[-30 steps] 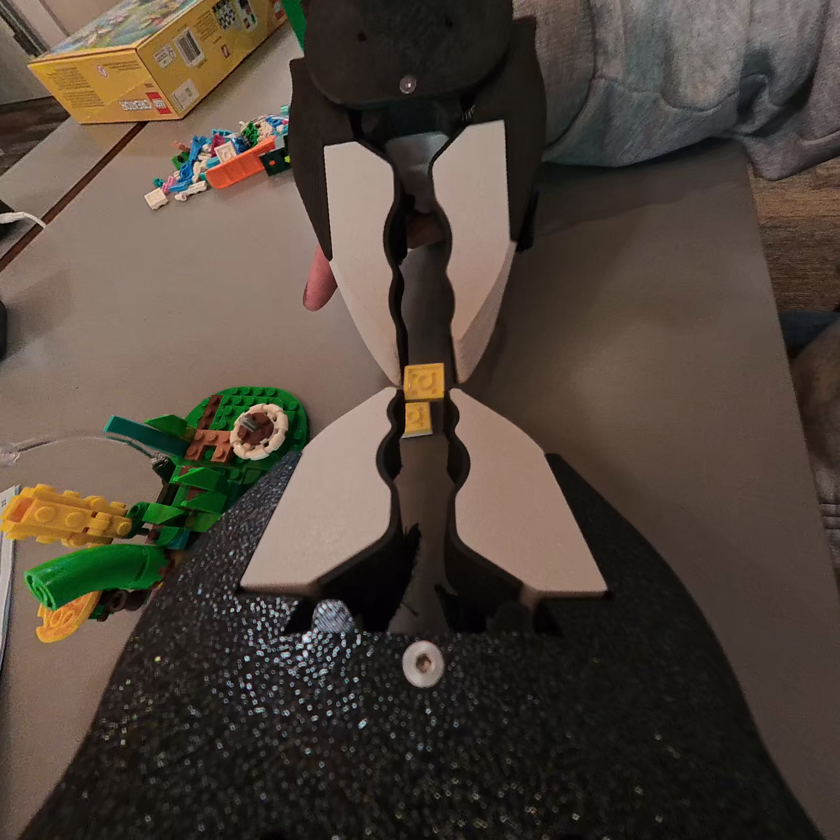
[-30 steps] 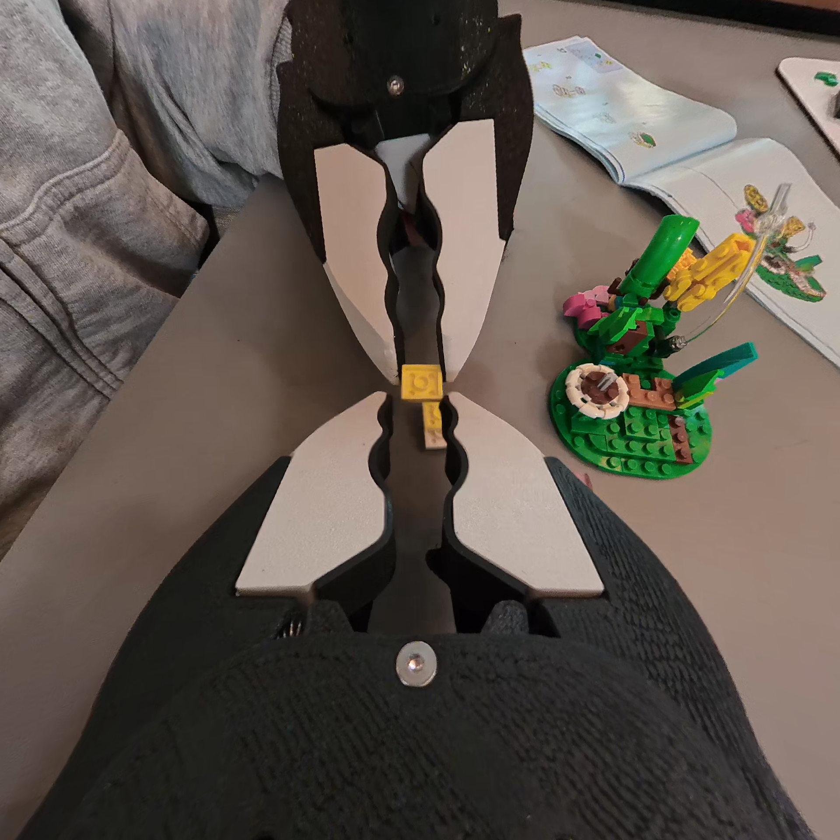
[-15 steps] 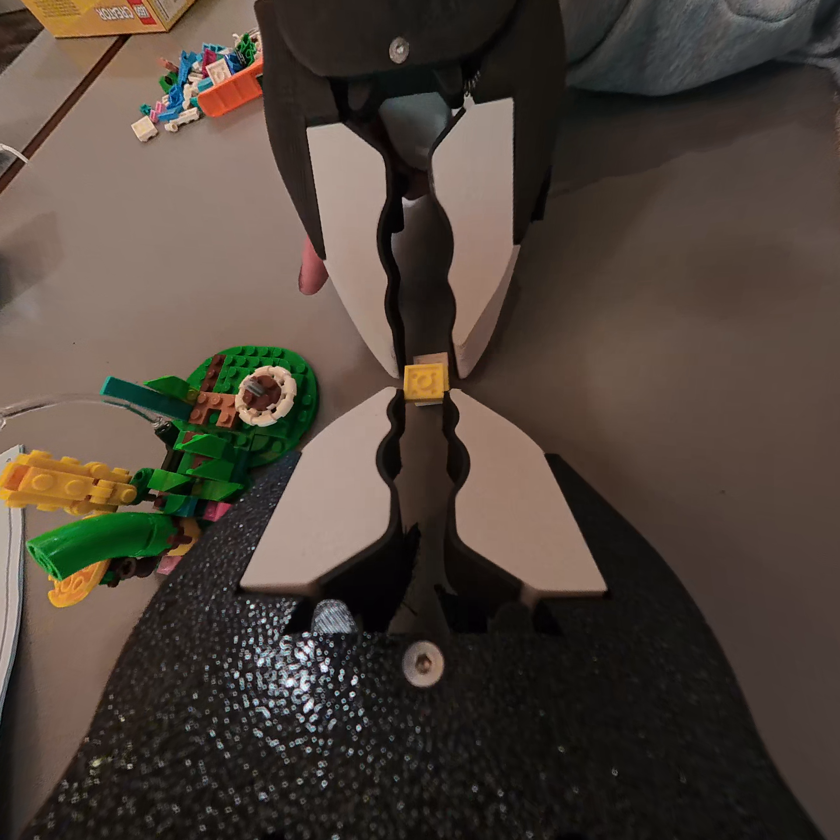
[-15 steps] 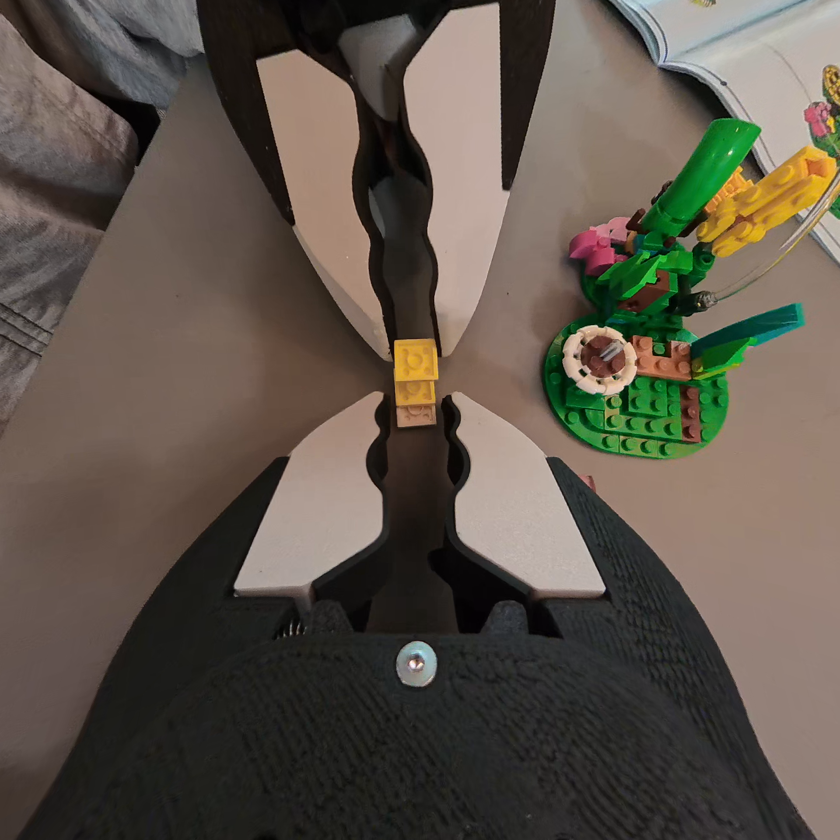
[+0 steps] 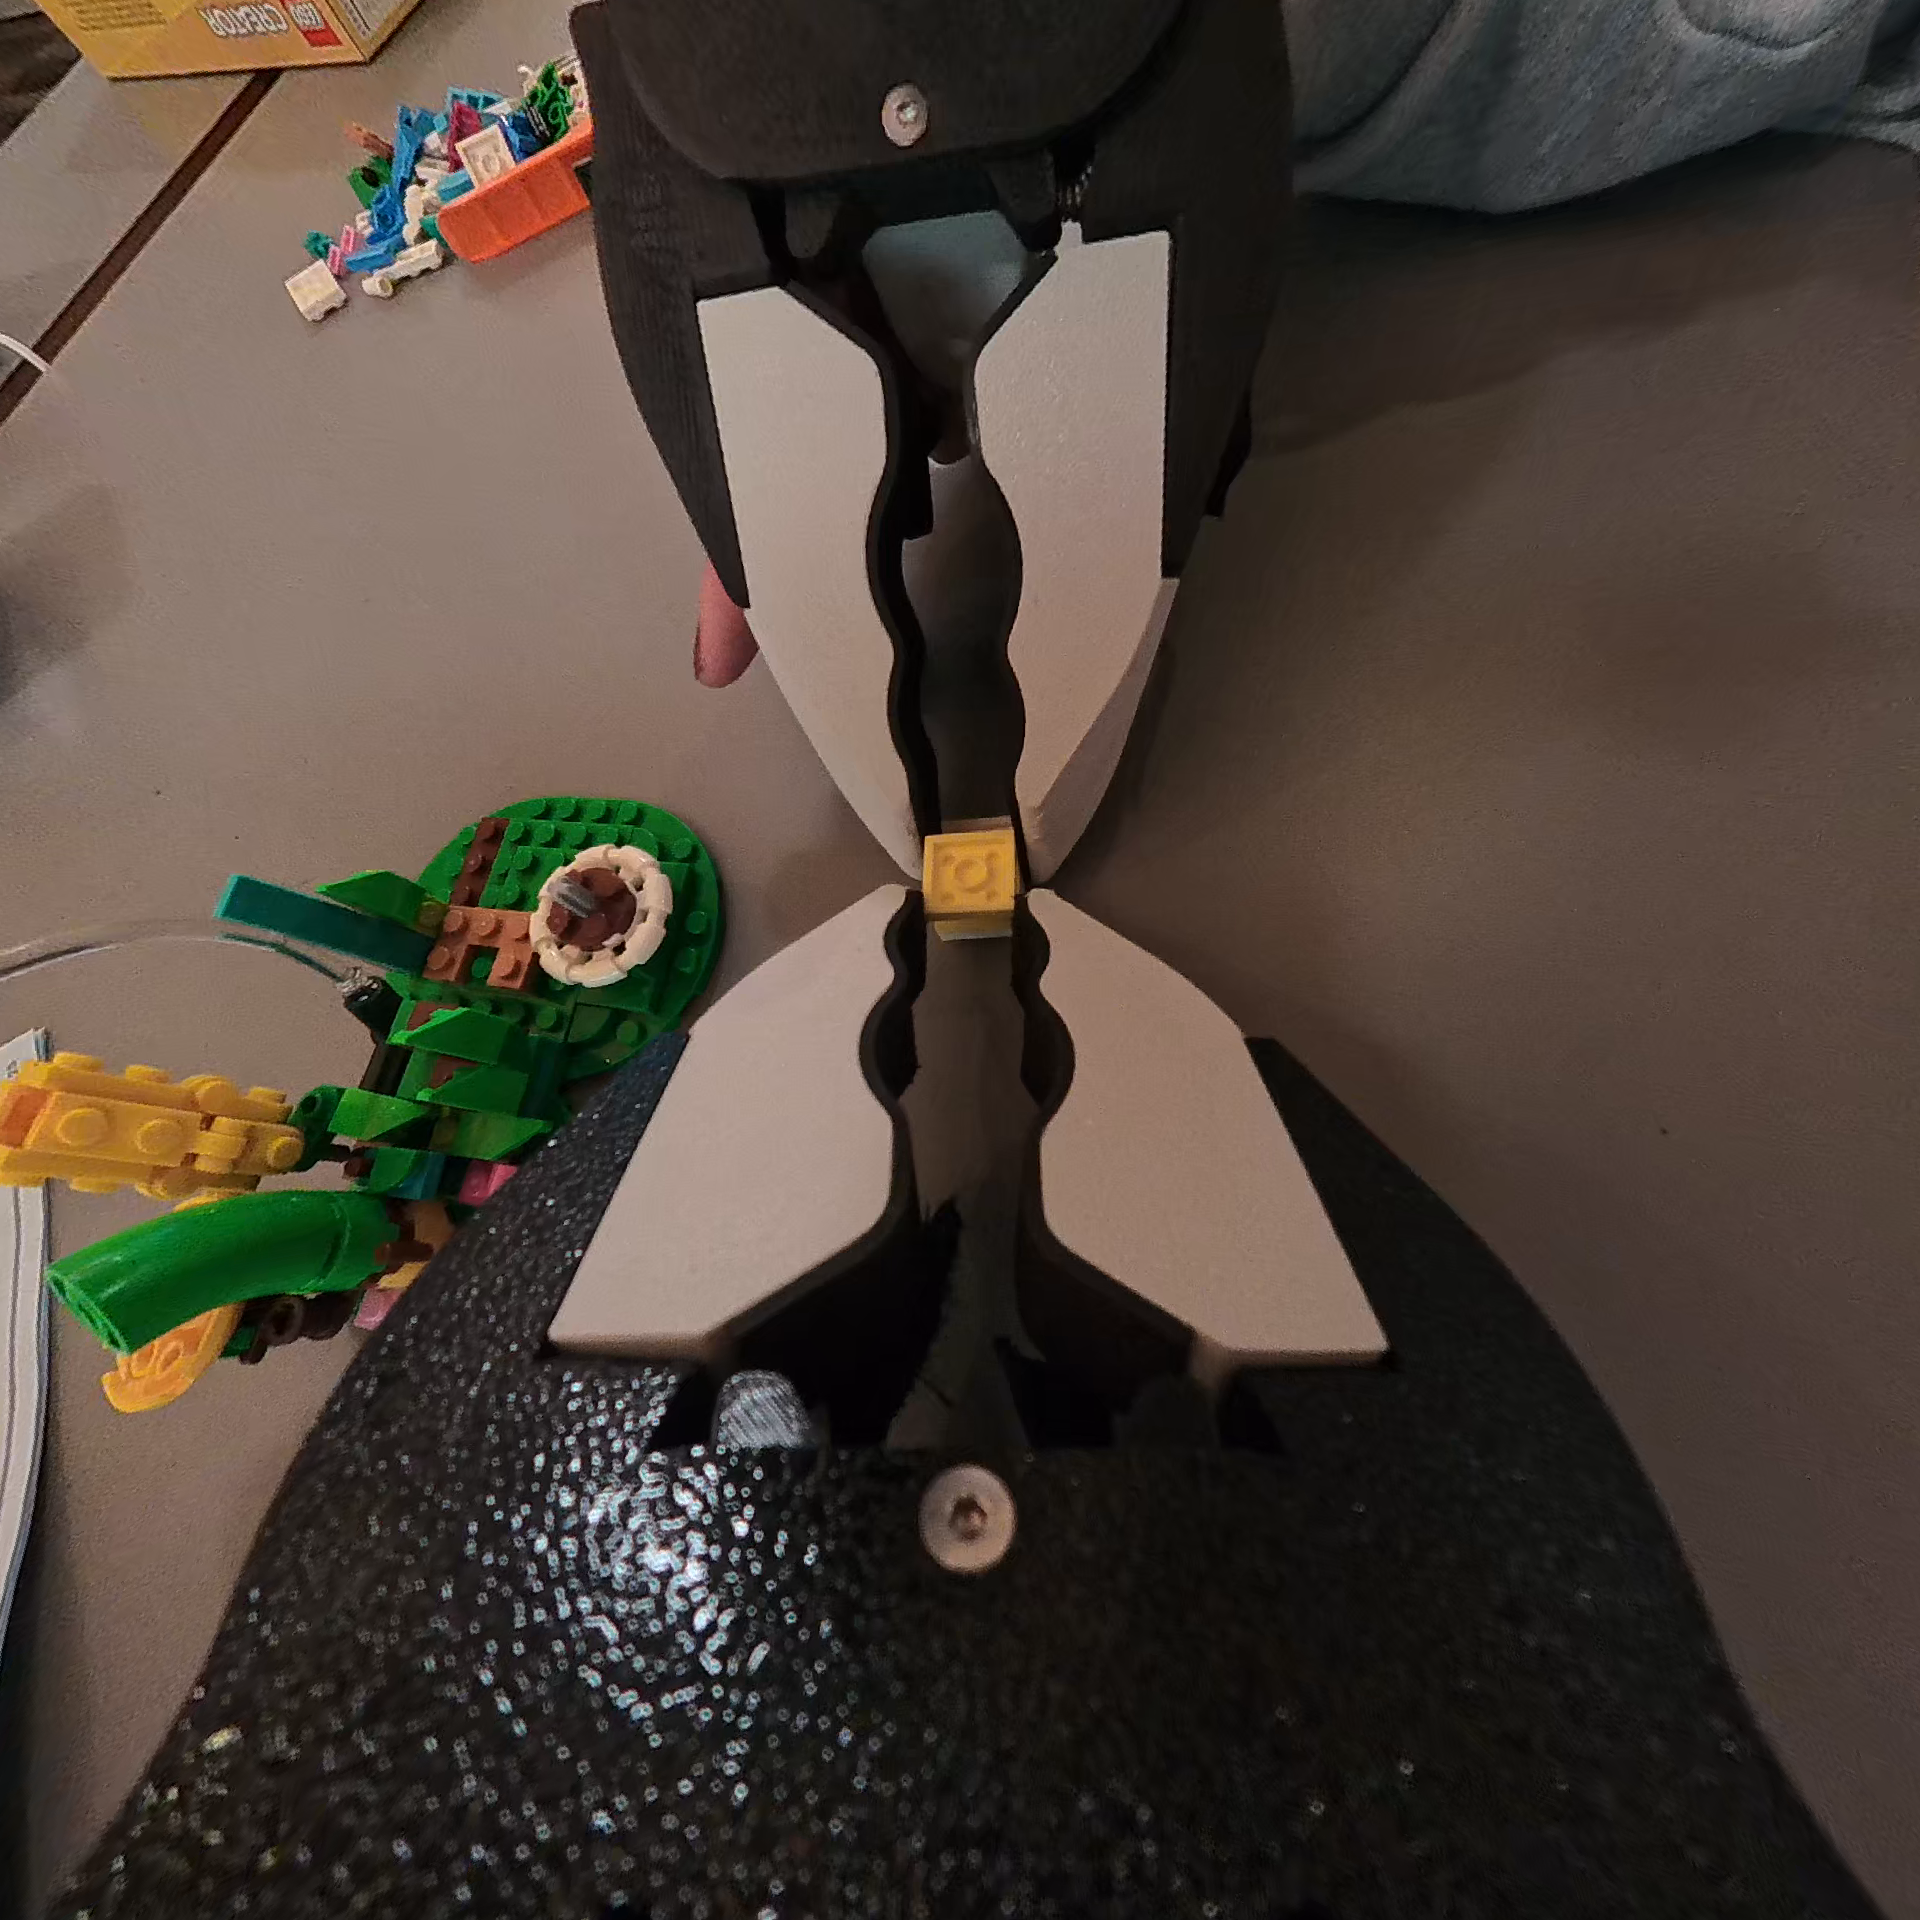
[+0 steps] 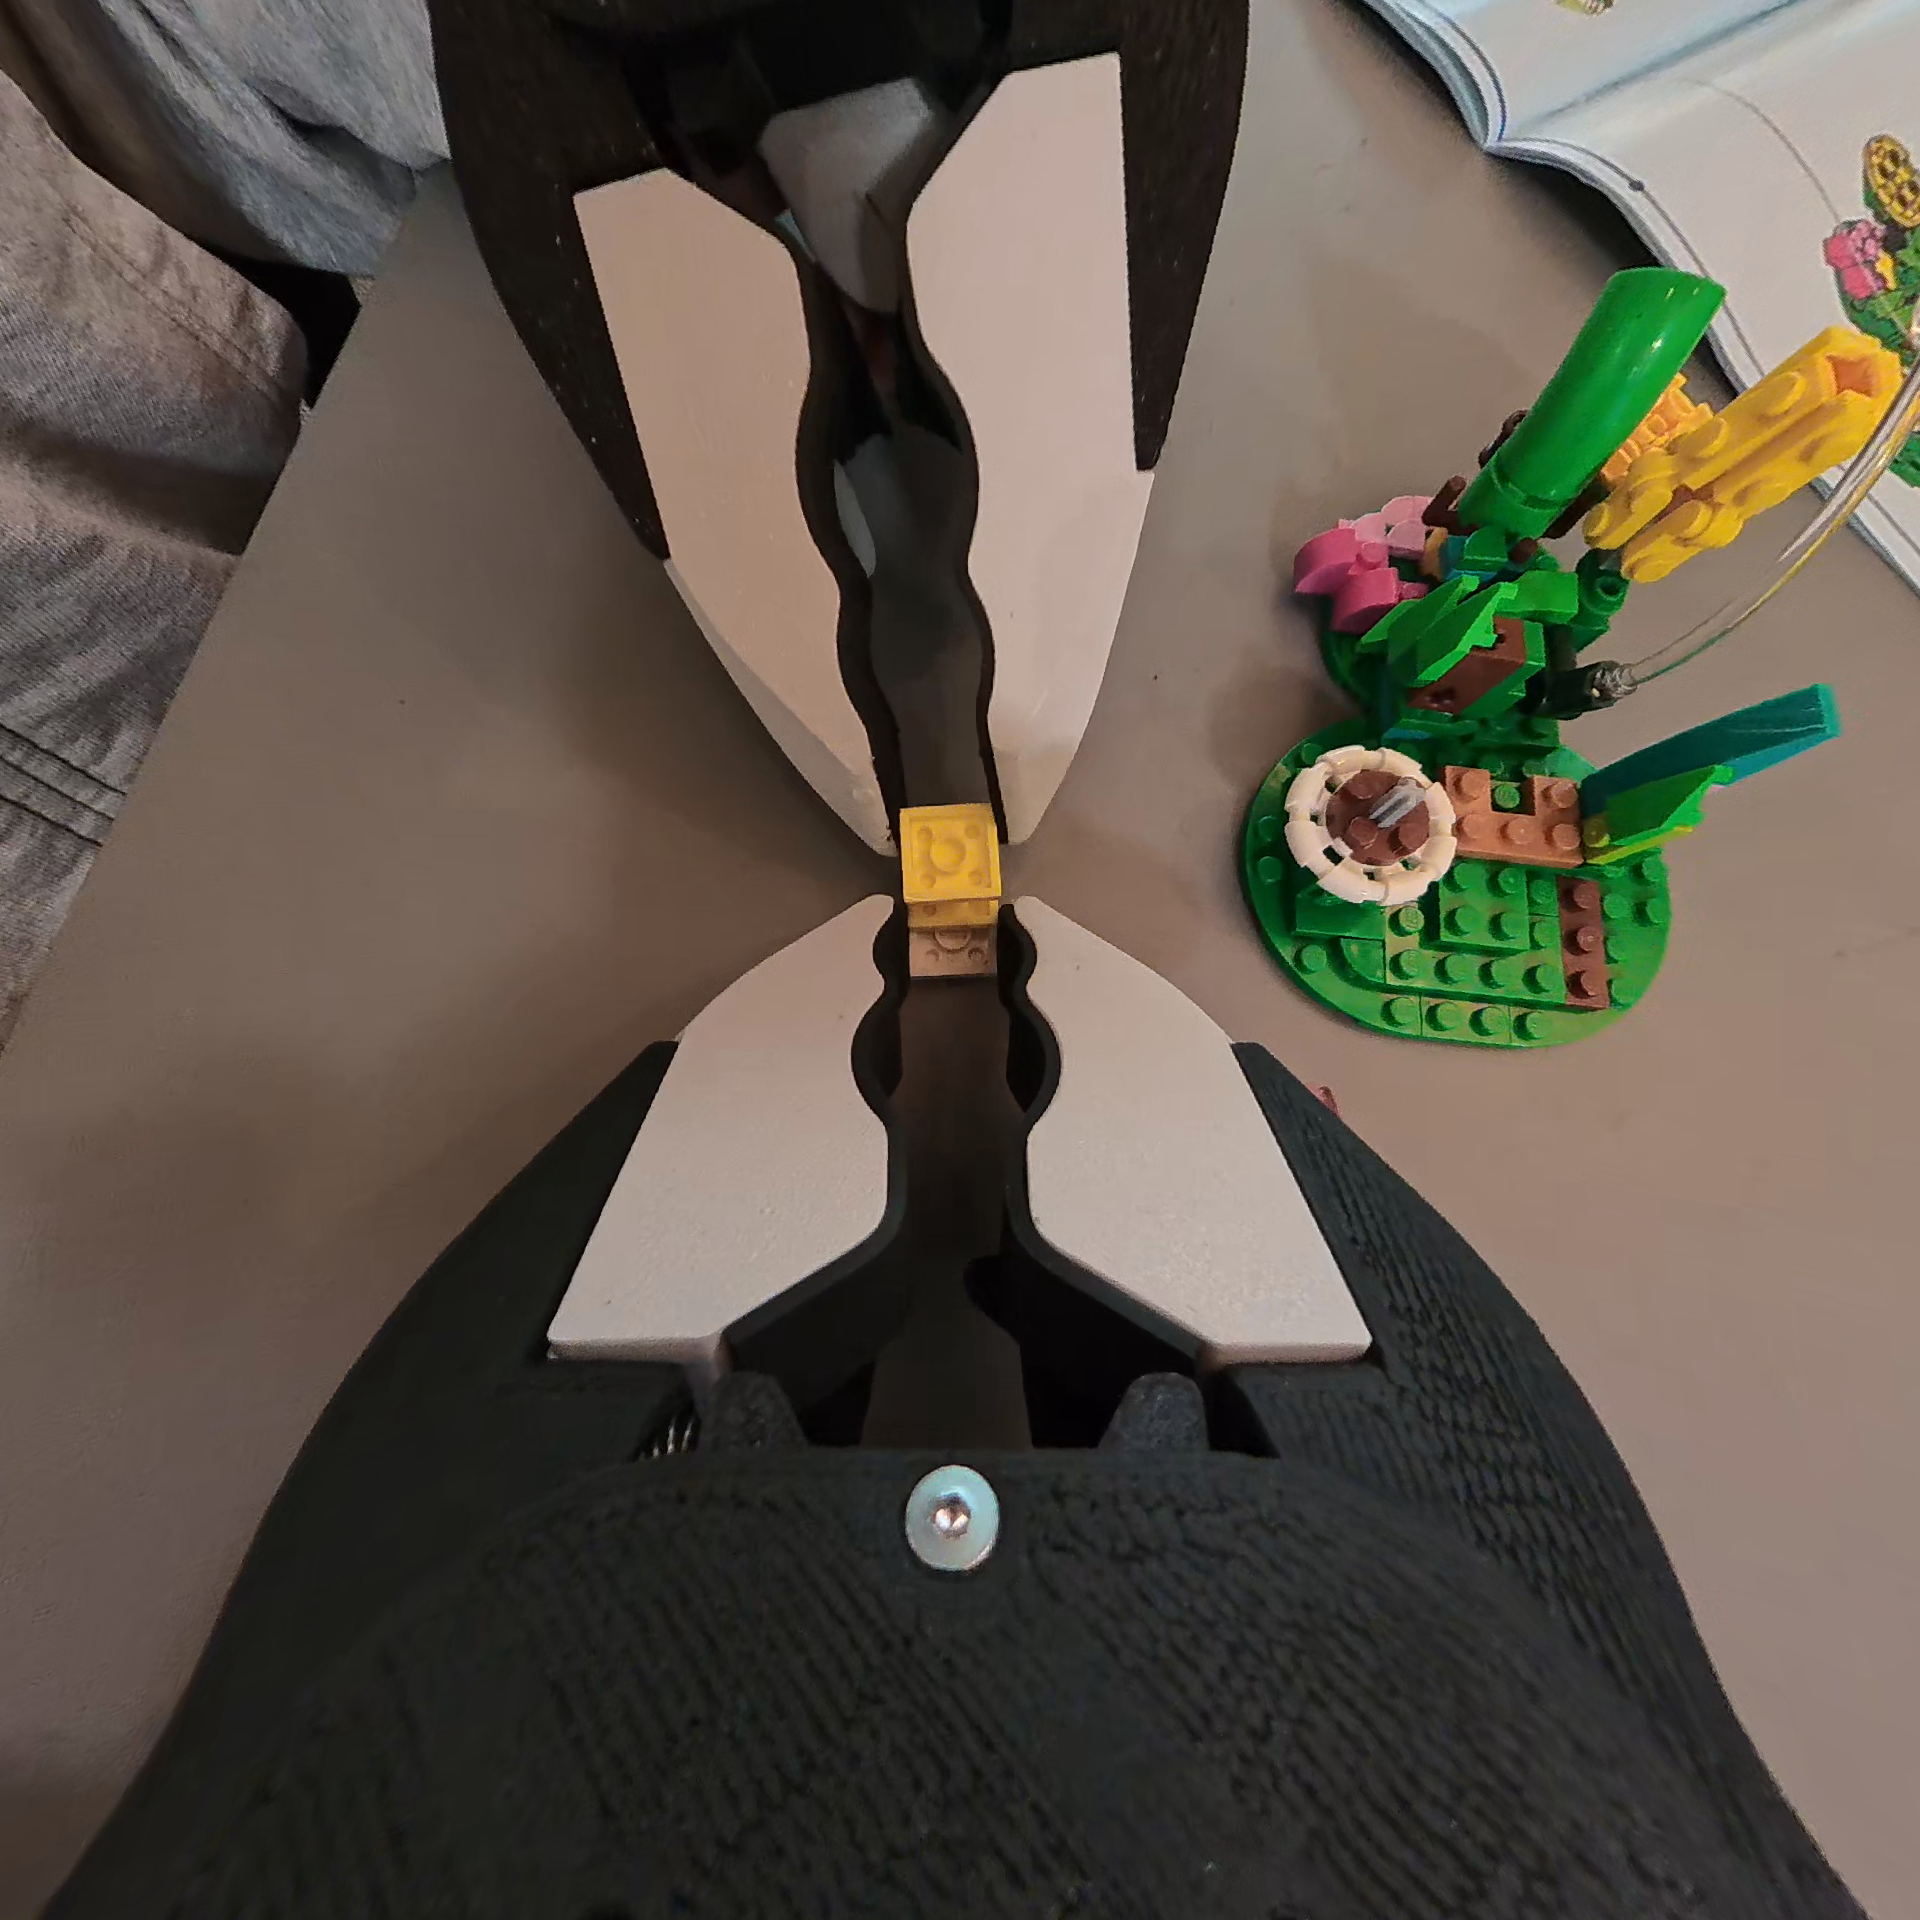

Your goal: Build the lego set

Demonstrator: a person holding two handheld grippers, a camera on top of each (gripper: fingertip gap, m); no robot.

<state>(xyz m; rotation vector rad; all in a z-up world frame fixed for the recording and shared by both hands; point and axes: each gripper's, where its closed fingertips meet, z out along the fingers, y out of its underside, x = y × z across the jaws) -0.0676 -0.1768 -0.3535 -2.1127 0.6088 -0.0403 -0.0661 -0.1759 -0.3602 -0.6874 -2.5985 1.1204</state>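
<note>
My left gripper (image 5: 966,916) and right gripper (image 6: 948,925) meet tip to tip above the grey table (image 5: 1507,727). Each is shut on a small piece. The pieces are pressed together into one yellow stack (image 5: 967,878). In the right wrist view the stack (image 6: 948,854) shows a tan plate (image 6: 948,951) at its near end, between my right fingertips. The right gripper (image 5: 971,826) reaches in from the top of the left wrist view. The left gripper (image 6: 945,821) does the same in the right wrist view. The partly built green model (image 5: 520,956) stands beside them, and also shows in the right wrist view (image 6: 1455,935).
A pile of loose bricks (image 5: 436,197) and a yellow set box (image 5: 229,31) lie at the far left. An open instruction booklet (image 6: 1662,156) lies behind the model. A person's grey sleeve (image 5: 1610,94) rests at the table's edge, and a fingertip (image 5: 722,644) shows by the right gripper. Less than 4 cm separates the two grippers' tips.
The two grippers have closed the gap between them. The two yellow pieces, apart a second ago, are now pressed together. Both views have moved nearer to the model.
</note>
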